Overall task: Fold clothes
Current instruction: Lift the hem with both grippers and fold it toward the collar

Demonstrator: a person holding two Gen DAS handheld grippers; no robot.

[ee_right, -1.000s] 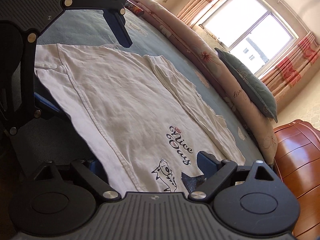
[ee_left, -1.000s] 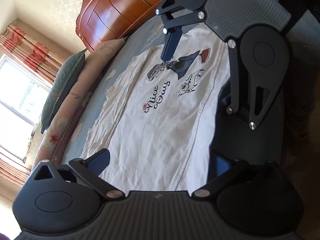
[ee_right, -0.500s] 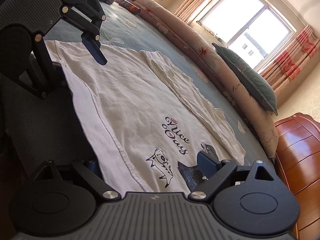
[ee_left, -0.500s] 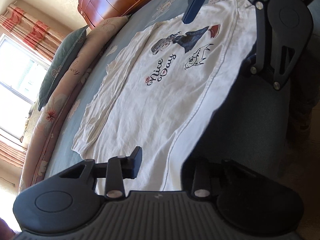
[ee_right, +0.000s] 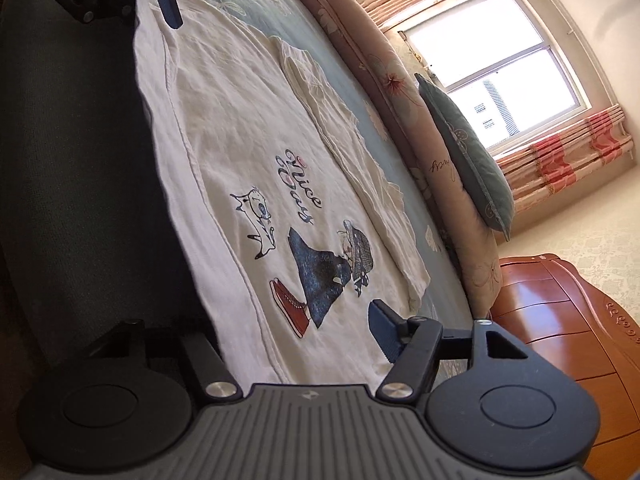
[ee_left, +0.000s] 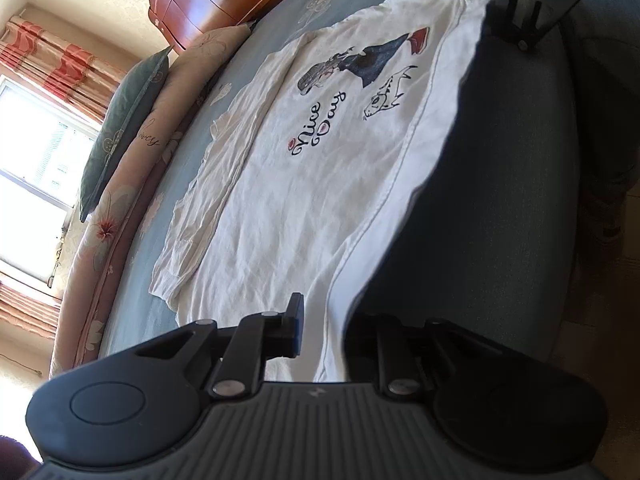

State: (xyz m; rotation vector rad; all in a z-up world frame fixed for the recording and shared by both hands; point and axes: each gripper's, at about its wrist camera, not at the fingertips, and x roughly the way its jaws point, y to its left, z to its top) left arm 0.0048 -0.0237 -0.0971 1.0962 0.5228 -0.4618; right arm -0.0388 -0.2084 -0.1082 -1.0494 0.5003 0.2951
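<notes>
A blue floral bed [ee_left: 132, 312] carries a white printed shirt [ee_left: 304, 200], spread flat, beside long pink pillows [ee_left: 120, 216].

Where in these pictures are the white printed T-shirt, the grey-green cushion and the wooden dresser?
white printed T-shirt [ee_left: 280, 216]: left wrist view, plain cloth below the lettering.
grey-green cushion [ee_right: 468, 152]: right wrist view, middle of its face.
reddish wooden dresser [ee_right: 560, 320]: right wrist view, glossy drawer front.

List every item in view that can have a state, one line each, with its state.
White T-shirt: spread print-up on the bed, near side edge lifted, far sleeve folded in.
Left gripper: closing on the shirt's hem end; full grip not visible.
Right gripper: jaws apart, straddling the shirt's collar end.
Green pillow: leaning upright on the padded bed surround.
Curtains: drawn open.
</notes>
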